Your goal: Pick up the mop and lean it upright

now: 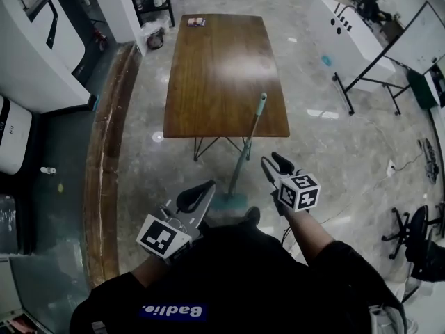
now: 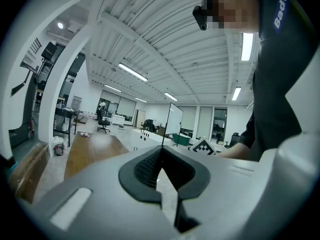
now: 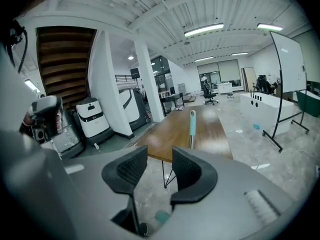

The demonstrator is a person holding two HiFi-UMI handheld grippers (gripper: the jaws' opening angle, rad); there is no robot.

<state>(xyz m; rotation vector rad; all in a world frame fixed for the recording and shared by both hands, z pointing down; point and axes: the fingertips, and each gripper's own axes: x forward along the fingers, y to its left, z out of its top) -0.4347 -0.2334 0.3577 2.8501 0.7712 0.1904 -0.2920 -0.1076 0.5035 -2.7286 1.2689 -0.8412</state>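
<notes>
The mop (image 1: 247,145) stands tilted, its teal-tipped handle resting against the near edge of the brown wooden table (image 1: 219,68), its teal head (image 1: 226,202) on the floor by the person's feet. My right gripper (image 1: 273,162) hangs just right of the handle, apart from it, jaws open and empty. In the right gripper view the mop handle (image 3: 192,129) rises beyond the right gripper (image 3: 160,156), not between the pads. My left gripper (image 1: 207,186) sits left of the mop head, jaws shut on nothing; the left gripper (image 2: 161,154) shows its pads meeting.
A small box (image 1: 196,21) lies at the table's far end. A curved wooden ledge (image 1: 104,179) runs along the left, with white machines (image 1: 14,134) beyond. A white counter (image 1: 344,26), whiteboard (image 1: 424,37) and office chair (image 1: 417,235) stand at the right.
</notes>
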